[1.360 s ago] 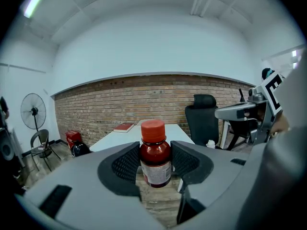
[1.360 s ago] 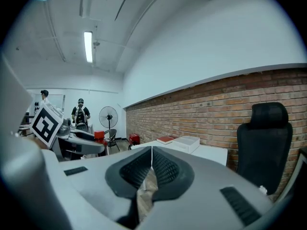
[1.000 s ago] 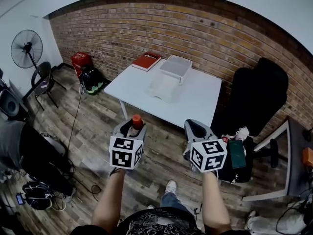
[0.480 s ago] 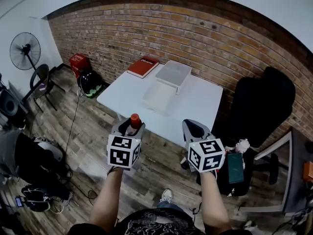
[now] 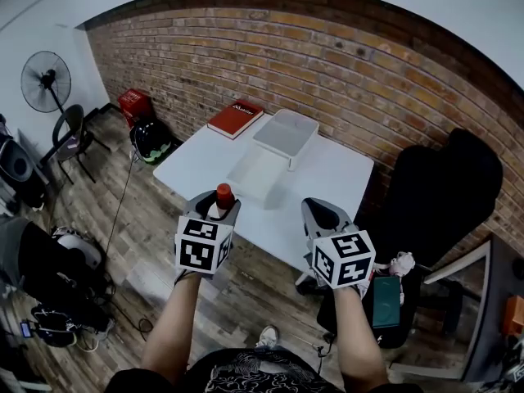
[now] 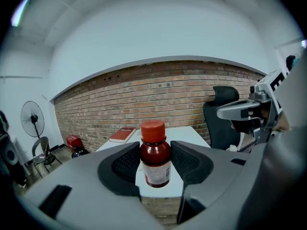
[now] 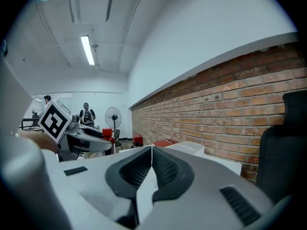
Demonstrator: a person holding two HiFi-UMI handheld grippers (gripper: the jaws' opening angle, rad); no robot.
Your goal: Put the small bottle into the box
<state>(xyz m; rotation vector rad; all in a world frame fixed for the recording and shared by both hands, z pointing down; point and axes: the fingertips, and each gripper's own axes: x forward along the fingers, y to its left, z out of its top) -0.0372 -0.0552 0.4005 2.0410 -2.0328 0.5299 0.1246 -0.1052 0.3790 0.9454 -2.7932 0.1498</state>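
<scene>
My left gripper (image 5: 221, 207) is shut on a small dark-red bottle (image 6: 155, 158) with a red cap (image 5: 224, 192), held upright in the air just before the near edge of the white table (image 5: 332, 178). The clear plastic box (image 5: 286, 133) stands at the table's far side, and its lid (image 5: 257, 172) lies flat in front of it. To the right, my right gripper (image 5: 321, 214) is shut with nothing in it, its jaws touching (image 7: 151, 163). Both grippers hover short of the table, away from the box.
A red book (image 5: 235, 118) lies on the table's far left corner. A black office chair (image 5: 442, 191) stands right of the table. A fan (image 5: 45, 80), a chair (image 5: 70, 133), a red case (image 5: 134, 103) and a helmet (image 5: 152, 137) are on the left floor.
I have stepped closer to the table, so it sits nearer in the head view. Both grippers stay shut, the left one still on the bottle.
</scene>
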